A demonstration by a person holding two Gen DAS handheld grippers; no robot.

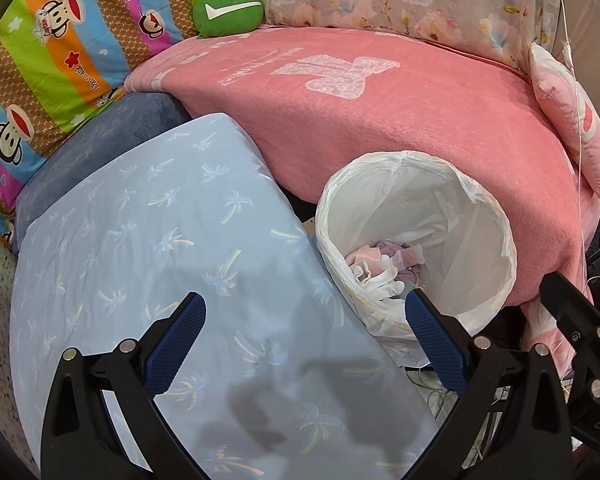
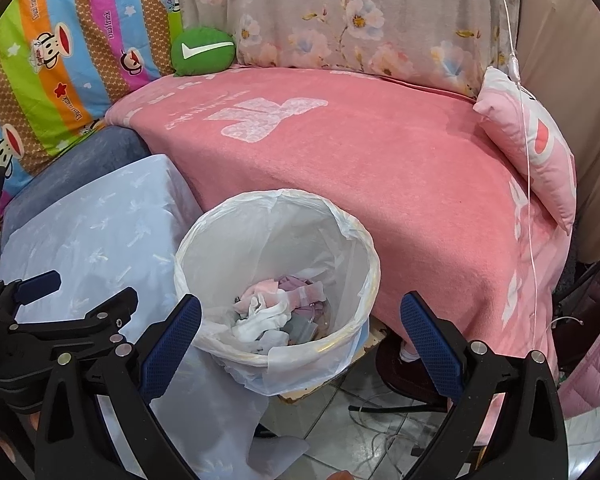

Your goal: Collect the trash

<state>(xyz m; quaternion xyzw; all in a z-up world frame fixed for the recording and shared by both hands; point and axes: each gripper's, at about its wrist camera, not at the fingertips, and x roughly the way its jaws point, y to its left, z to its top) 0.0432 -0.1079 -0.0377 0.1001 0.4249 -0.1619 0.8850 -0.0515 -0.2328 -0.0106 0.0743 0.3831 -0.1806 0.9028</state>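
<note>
**A bedroom in a home**

A bed fills the scene, covered by a pink fleece blanket with a pale bow pattern (image 2: pixel 340 152). Along its far edges stand a grey floral-print pillow (image 2: pixel 360 20) and a rainbow-striped quilt printed with cartoon monkeys (image 2: pixel 60 60), with a small round green cushion (image 2: pixel 203 51) between them. A light blue pillow with a palm-tree print (image 1: pixel 160 240) lies at the near side. A bin lined with a white plastic bag (image 2: pixel 356 236) stands beside the bed on a tiled floor (image 2: pixel 352 432).

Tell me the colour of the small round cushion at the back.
Green, with a white tick mark on the cushion. The right wrist view shows it best.
</note>
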